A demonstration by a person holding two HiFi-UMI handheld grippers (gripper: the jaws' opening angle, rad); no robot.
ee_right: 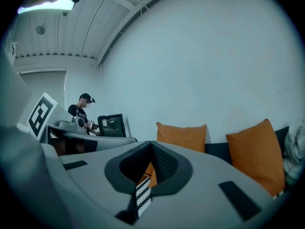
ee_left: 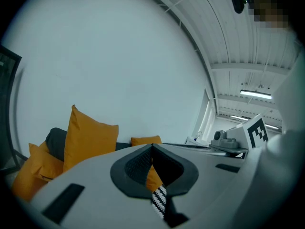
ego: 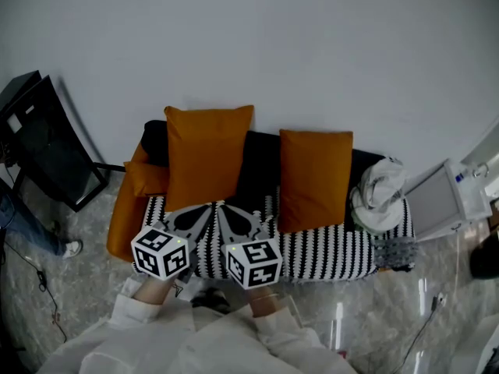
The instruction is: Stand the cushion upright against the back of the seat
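Nearest, at the bottom of the head view: white sleeves (ego: 140, 312), both hands pushed forward side by side. On the cube (ego: 161, 252) of each gripper, black-and-white square markers, coded patterns and not letters.

On the left gripper (ee_left: 152, 147), tongs pressed together at the tips, pinching nothing; points almost level, dipped a little, over the front of the seat. On the right gripper (ee_right: 151, 143), tongs likewise pressed together and empty, just beside the left pair.

Under both, the striped black-and-white seat cover (ego: 327, 255). Straight ahead of the tongs and not touching them, the cushion (ego: 207, 158): orange, upright against the dark back (ego: 261, 158) of the sofa. To its right, a second cushion (ego: 316, 178), orange too, also upright on the back. At the left end, a small cushion (ego: 146, 178); at the right end, a white bundle (ego: 378, 193). Farthest, the plain white wall (ego: 273, 37).
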